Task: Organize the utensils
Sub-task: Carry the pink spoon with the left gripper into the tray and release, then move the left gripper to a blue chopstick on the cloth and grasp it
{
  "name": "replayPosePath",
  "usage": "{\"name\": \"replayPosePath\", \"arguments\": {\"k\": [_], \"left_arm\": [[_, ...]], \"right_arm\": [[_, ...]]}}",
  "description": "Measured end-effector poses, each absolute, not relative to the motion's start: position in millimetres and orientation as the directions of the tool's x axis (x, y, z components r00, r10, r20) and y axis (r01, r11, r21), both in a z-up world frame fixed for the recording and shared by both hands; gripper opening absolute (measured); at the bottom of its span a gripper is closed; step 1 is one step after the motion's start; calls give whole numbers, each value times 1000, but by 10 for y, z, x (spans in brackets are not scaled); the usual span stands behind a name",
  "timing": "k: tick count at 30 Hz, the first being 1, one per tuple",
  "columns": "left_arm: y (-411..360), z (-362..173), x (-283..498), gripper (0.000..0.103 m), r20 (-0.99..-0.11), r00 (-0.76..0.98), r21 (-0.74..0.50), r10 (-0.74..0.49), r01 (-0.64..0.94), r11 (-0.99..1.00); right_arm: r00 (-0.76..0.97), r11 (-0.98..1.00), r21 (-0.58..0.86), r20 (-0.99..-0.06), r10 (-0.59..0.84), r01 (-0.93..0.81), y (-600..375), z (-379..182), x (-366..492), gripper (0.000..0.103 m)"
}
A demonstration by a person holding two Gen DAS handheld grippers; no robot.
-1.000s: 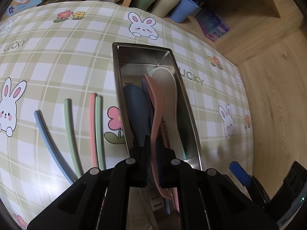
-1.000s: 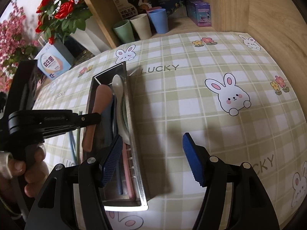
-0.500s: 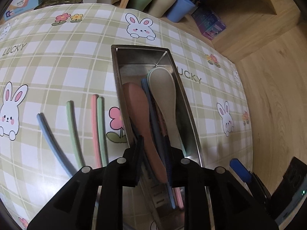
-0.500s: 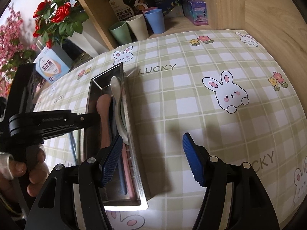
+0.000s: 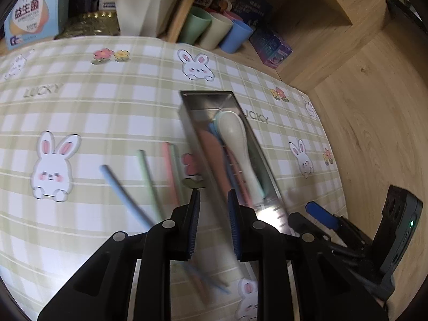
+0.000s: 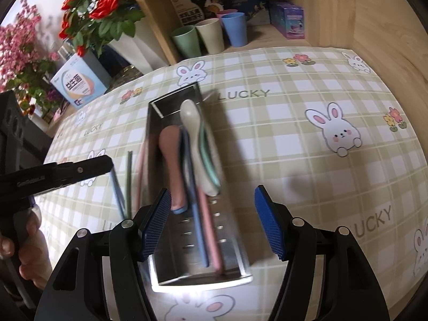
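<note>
My left tongs point(image 5: 213, 208) just opened, nothing in 'em; right tongs point(image 6: 212, 220) wide open over the metal tray point(image 6: 242, 274) w/ spoons point(image 6: 191, 123).

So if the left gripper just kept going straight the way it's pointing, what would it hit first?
Probably the near left wall of the metal tray, which runs up through the gap ahead of the left gripper. Its fingers hold nothing. The picture is blurred and depth unclear, so it might meet the tablecloth beside the tray instead.

We see three cups point(image 6: 208, 38) on the wooden shelf. Red flowers point(image 6: 99, 10) stand near a blue box point(image 6: 79, 84).
</note>
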State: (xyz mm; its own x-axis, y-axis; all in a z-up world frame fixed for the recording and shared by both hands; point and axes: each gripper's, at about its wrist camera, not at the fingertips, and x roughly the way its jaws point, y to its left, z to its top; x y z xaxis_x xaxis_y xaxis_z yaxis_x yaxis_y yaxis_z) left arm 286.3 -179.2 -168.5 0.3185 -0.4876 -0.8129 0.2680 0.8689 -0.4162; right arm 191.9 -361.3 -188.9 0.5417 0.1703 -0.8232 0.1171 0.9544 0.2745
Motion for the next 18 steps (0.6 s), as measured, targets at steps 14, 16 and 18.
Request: {"name": "replayPosePath", "arguments": {"k": [14, 16, 18], "left_arm": [[-1178, -2187, 2807, 20, -855, 268, -419, -443, 143, 897], [-1216, -2225, 2816, 20, -861, 268, -411, -433, 136, 901], [-1251, -2243, 2833, 20, -863, 272, -405, -427, 135, 904]], "right_arm": [[524, 953, 286, -830, 194, 100, -3219, -1959, 1973, 63], [524, 953, 287, -829, 195, 100, -3214, -1960, 1965, 63], [523, 952, 288, -830, 194, 104, -3231, -1964, 1953, 63]]}}
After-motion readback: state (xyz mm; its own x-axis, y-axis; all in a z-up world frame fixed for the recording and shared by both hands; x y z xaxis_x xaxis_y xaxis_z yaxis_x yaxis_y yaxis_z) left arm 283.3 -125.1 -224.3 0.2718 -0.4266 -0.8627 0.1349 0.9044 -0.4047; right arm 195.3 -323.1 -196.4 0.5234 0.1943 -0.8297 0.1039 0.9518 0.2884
